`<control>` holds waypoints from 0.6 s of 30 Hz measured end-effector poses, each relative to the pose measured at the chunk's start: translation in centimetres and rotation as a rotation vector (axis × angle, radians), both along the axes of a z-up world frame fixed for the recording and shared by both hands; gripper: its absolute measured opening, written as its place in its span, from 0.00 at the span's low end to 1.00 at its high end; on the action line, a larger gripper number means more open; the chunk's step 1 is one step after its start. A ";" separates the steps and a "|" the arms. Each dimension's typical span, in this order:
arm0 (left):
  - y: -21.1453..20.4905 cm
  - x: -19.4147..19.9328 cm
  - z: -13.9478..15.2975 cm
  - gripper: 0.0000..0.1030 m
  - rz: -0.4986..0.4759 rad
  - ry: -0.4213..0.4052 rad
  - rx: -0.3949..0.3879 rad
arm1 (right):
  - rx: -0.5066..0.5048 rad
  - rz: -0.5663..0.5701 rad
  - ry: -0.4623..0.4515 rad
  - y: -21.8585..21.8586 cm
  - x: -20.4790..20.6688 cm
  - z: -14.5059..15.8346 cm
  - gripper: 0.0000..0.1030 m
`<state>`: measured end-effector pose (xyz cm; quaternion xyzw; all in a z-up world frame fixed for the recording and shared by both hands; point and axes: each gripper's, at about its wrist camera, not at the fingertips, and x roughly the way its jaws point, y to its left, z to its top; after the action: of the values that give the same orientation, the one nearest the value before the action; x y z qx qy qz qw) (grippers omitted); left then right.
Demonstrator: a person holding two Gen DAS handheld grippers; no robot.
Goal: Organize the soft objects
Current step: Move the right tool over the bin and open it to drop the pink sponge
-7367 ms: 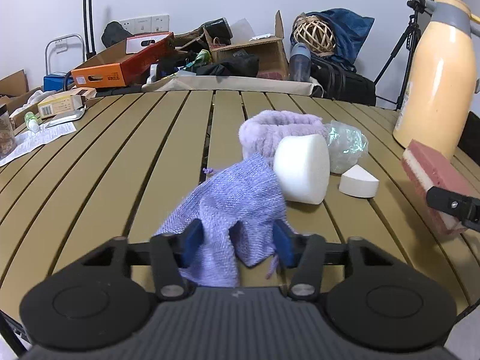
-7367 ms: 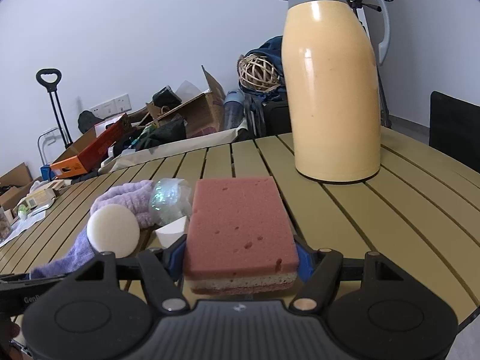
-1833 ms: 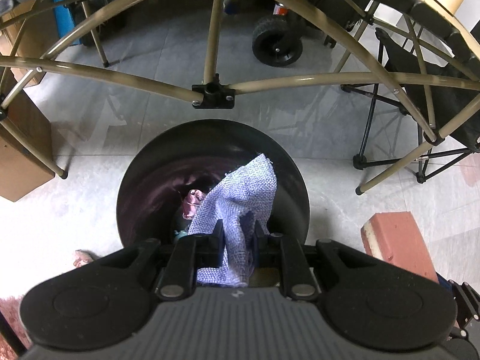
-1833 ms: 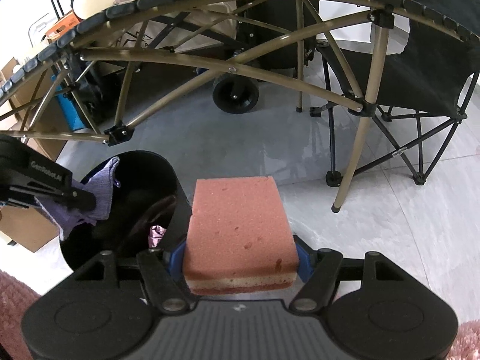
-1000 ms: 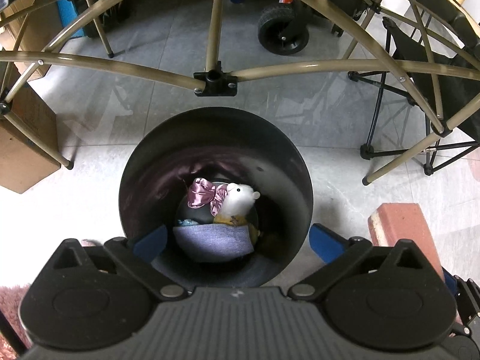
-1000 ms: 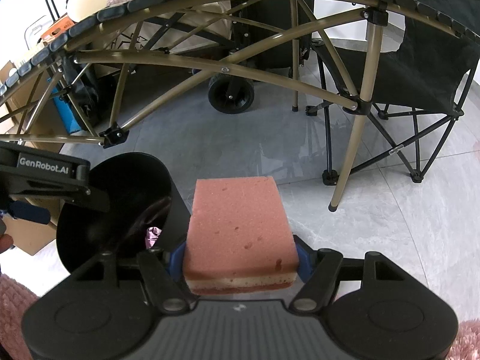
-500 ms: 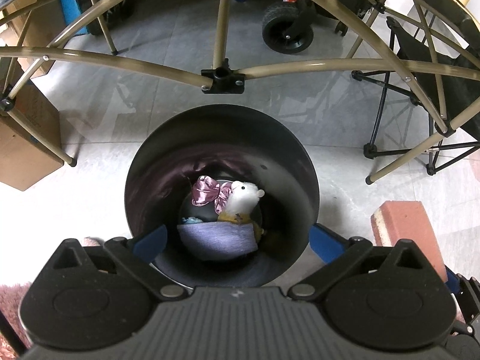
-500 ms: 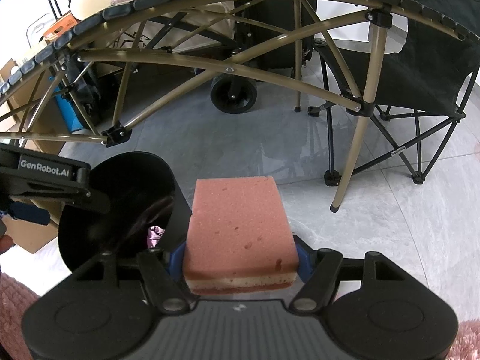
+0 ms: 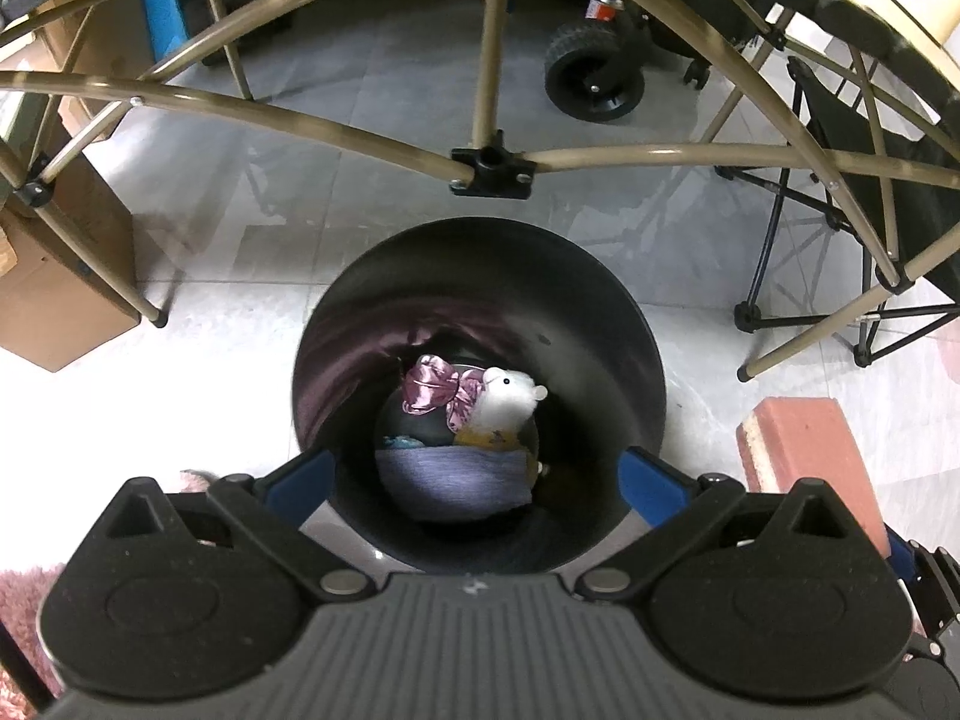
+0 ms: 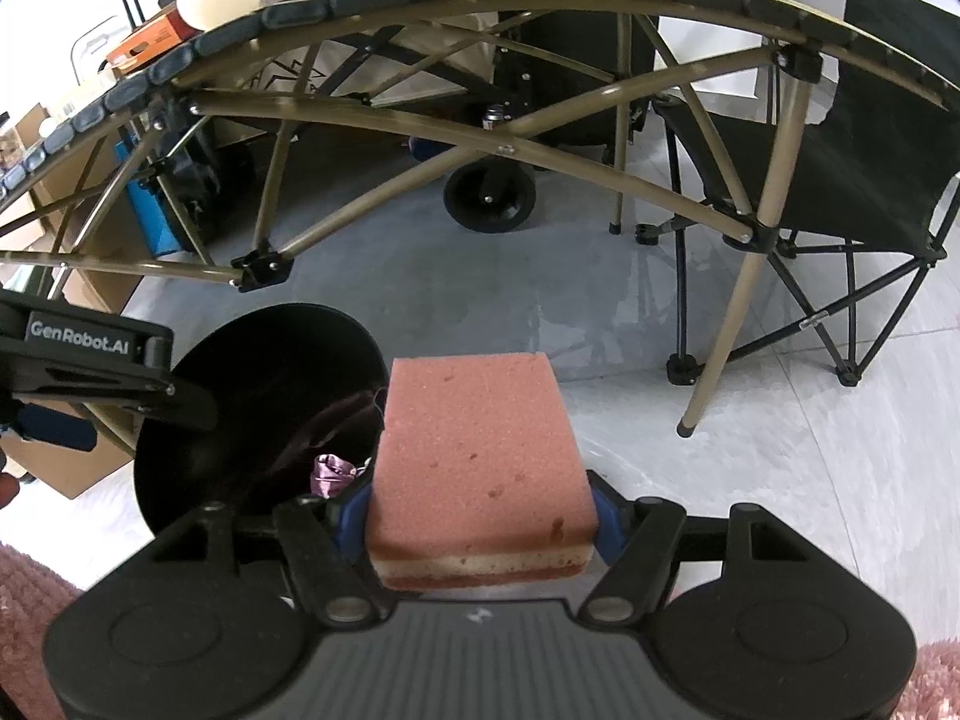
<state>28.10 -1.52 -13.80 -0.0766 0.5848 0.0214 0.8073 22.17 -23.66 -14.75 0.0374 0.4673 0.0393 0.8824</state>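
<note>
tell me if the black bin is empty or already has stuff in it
Not empty: the black bin holds a purple cloth, a white plush toy and a shiny pink bow at the bottom.

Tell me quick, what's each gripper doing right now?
Left gripper: open, empty, above the black bin.
Right gripper: shut on the pink sponge.

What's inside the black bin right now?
In the black bin: a white plush toy, a pink satin bow and a purple cloth. Whatever lies beneath them is hidden.

The porous pink foam sponge (image 10: 480, 456) looks rough and matt; the round black plastic bin (image 9: 480, 276) gleams smooth inside, holding a shiny pink satin bow (image 9: 433, 390).
</note>
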 end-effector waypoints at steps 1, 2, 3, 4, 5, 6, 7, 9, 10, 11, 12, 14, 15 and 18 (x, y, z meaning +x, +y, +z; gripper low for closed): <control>0.3 -0.1 0.1 1.00 0.005 -0.001 -0.001 | -0.001 0.003 -0.001 0.2 0.0 0.0 0.67; 0.5 -0.2 0.1 1.00 0.009 -0.003 -0.003 | -0.002 0.005 -0.002 0.4 0.1 0.1 0.67; 0.8 -0.2 0.2 1.00 0.014 -0.004 -0.005 | -0.004 0.011 -0.003 0.7 0.2 0.1 0.67; 1.1 -0.3 0.2 1.00 0.017 -0.005 -0.008 | -0.005 0.016 -0.004 0.9 0.2 0.2 0.66; 1.3 -0.3 0.3 1.00 0.020 -0.007 -0.010 | -0.006 0.022 -0.006 1.2 0.3 0.3 0.67; 1.5 -0.4 0.4 1.00 0.022 -0.008 -0.012 | -0.006 0.029 -0.008 1.6 0.3 0.3 0.67; 1.8 -0.5 0.4 1.00 0.024 -0.010 -0.015 | -0.006 0.036 -0.009 1.9 0.3 0.4 0.66; 2.2 -0.6 0.5 1.00 0.029 -0.013 -0.018 | -0.006 0.049 -0.014 2.6 0.5 0.6 0.67; 2.5 -0.6 0.6 1.00 0.034 -0.013 -0.019 | -0.005 0.055 -0.016 3.0 0.6 0.7 0.67; 2.8 -0.7 0.6 1.00 0.039 -0.014 -0.020 | -0.005 0.062 -0.019 3.3 0.7 0.8 0.67; 3.1 -0.7 0.6 1.00 0.045 -0.014 -0.022 | -0.006 0.070 -0.022 3.7 0.7 0.9 0.67; 3.7 -0.8 0.7 1.00 0.056 -0.016 -0.024 | -0.006 0.085 -0.025 4.6 1.0 1.1 0.66; 4.1 -0.9 0.7 1.00 0.061 -0.018 -0.026 | -0.007 0.092 -0.025 4.9 1.1 1.1 0.66; 5.0 -1.2 0.9 1.00 0.077 -0.023 -0.028 | -0.007 0.113 -0.024 6.2 1.4 1.2 0.67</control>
<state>26.90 3.52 -12.92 -0.1103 0.5723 0.0433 0.8114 23.59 -17.45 -13.58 0.0071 0.4582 0.0878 0.8845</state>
